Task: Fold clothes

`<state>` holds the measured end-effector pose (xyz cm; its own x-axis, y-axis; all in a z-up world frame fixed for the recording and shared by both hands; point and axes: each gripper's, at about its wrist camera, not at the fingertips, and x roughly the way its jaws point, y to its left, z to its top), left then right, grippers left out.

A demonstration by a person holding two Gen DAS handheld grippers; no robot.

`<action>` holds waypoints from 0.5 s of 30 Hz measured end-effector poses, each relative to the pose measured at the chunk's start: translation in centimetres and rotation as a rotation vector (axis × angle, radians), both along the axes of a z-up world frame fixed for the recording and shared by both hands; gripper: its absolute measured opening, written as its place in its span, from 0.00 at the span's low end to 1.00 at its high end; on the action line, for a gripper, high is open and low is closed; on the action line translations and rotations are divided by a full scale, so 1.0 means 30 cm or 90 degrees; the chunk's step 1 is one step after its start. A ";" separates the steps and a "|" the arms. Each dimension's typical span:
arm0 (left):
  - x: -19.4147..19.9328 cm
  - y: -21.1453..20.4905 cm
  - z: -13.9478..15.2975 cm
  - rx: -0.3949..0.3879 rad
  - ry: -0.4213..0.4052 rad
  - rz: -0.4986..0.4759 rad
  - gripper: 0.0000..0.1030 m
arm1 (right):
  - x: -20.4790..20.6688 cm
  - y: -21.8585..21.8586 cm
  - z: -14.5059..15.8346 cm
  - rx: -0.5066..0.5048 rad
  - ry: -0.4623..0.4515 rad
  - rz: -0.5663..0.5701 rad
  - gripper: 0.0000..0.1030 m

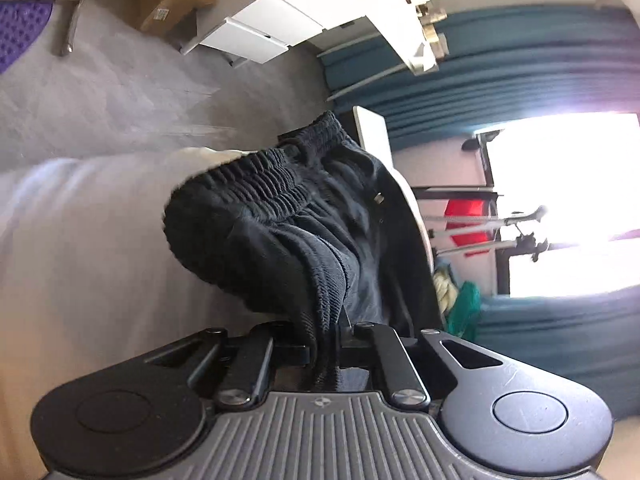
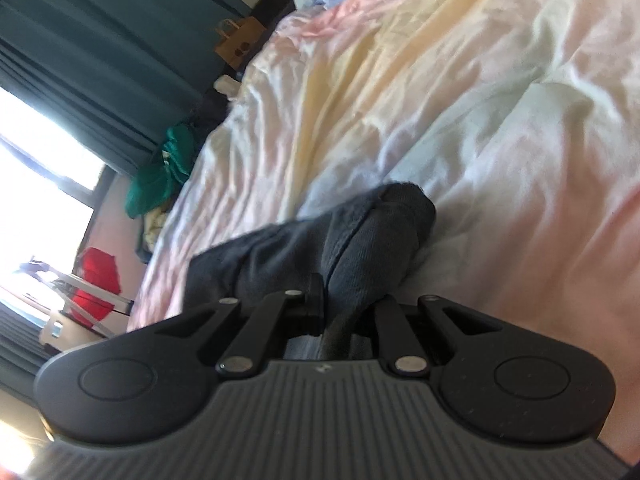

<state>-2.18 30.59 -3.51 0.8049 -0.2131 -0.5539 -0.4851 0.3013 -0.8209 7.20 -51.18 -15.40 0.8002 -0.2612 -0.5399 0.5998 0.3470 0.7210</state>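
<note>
Both claws clenched on the dark drawstring pants (image 1: 280,216): left gripper (image 1: 326,332) pinching cloth below the waistband, right gripper (image 2: 340,312) on a bunched end over the bed (image 2: 500,80); looks mid-fold, next likely needs both ends kept taut and level

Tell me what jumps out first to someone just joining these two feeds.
A dark garment with a ribbed elastic waistband fills the middle of the left wrist view, pinched in the left hand-held gripper. In the right wrist view, the right hand-held gripper clamps dark grey fabric over a rumpled pastel duvet. Teal curtains frame a glaring window.
</note>
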 end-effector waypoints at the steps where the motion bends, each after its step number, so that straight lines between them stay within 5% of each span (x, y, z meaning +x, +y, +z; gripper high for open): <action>1: -0.031 0.019 -0.007 0.004 0.004 -0.002 0.10 | -0.013 0.001 0.012 -0.002 -0.019 -0.001 0.07; 5: -0.088 0.105 -0.078 -0.008 0.020 0.010 0.11 | -0.069 0.009 0.063 -0.018 -0.066 -0.008 0.08; 9: -0.088 0.080 -0.118 0.065 0.022 0.009 0.13 | -0.131 -0.007 0.058 0.009 -0.063 -0.052 0.08; 12: -0.072 0.063 -0.138 0.111 0.014 0.023 0.14 | -0.171 0.016 0.134 -0.099 -0.070 -0.088 0.07; 15: -0.039 0.083 -0.150 0.119 0.011 0.024 0.14 | -0.153 0.066 0.215 -0.252 -0.092 -0.042 0.07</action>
